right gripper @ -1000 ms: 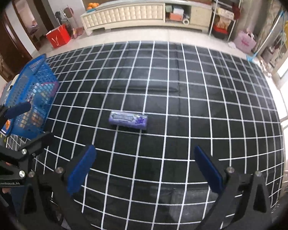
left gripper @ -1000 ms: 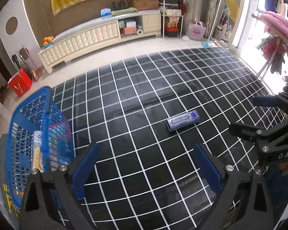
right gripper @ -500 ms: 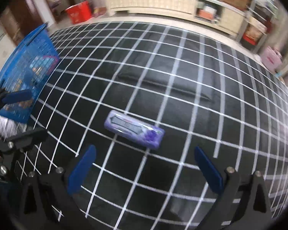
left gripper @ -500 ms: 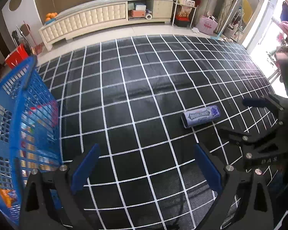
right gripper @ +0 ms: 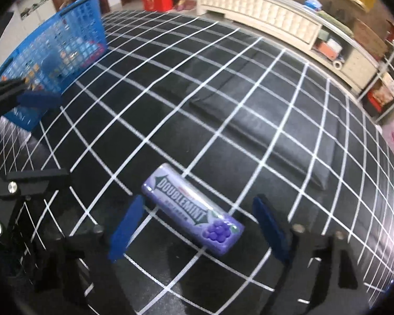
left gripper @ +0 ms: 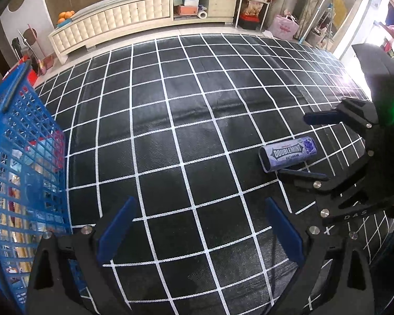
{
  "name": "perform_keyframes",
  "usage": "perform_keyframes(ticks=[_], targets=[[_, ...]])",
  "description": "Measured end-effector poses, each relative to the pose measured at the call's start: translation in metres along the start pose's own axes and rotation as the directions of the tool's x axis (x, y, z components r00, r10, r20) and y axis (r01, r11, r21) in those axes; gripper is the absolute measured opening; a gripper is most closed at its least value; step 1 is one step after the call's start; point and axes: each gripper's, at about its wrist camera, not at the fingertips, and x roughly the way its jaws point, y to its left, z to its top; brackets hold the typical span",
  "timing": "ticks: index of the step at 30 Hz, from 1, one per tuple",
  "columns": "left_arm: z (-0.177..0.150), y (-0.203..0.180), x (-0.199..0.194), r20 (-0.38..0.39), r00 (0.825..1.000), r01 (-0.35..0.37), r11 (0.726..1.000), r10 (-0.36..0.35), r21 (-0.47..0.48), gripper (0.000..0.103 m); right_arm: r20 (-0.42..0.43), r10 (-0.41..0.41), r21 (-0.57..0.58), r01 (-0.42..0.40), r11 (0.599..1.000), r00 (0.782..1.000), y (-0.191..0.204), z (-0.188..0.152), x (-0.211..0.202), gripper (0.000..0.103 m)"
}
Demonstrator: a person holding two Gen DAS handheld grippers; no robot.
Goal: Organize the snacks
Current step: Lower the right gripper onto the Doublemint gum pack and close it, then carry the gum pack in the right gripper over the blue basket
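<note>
Over the gridded mat, the left wrist view shows the left gripper open and empty near the blue basket, while the right wrist view has the right gripper, jaws just narrowing, straddling the Doublemint pack lying flat, pads seemingly not yet touching, ready for pickup.

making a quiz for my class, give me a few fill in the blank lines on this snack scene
1. The purple pack on the mat reads ____.
2. The pack lies between the pads of the ____ gripper, whose jaws have just been closing.
3. The snacks already put away sit in a ____ basket.
4. The left gripper holds ____.

Missing words: Doublemint; right; blue; nothing
</note>
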Motion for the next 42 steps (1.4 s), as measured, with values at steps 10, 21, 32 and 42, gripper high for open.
perform_keyframes(ticks=[10,21,32,42], targets=[[-0.007,0.004,0.007,0.004,1.000,-0.021,1.000,0.021,-0.011,0.097,0.002,0.006,-0.090,-0.006,0.996,1.000,0.022,-0.003,-0.001,0.036],[-0.018,-0.004,-0.030,0.061,0.998,-0.014,1.000,0.013,0.022,0.097,0.074,-0.077,0.102,0.069,0.992,0.994,0.034,-0.031,-0.052,0.035],[-0.021,0.008,-0.114,0.202,0.979,-0.003,1.000,0.009,-0.028,0.097,0.180,-0.181,0.150,0.155,0.976,0.967,0.072,-0.026,-0.145,0.035],[-0.044,0.029,-0.192,0.320,0.947,-0.021,1.000,0.019,0.003,0.103,0.283,-0.207,0.158,0.167,0.973,0.936,0.122,-0.002,-0.204,0.035]])
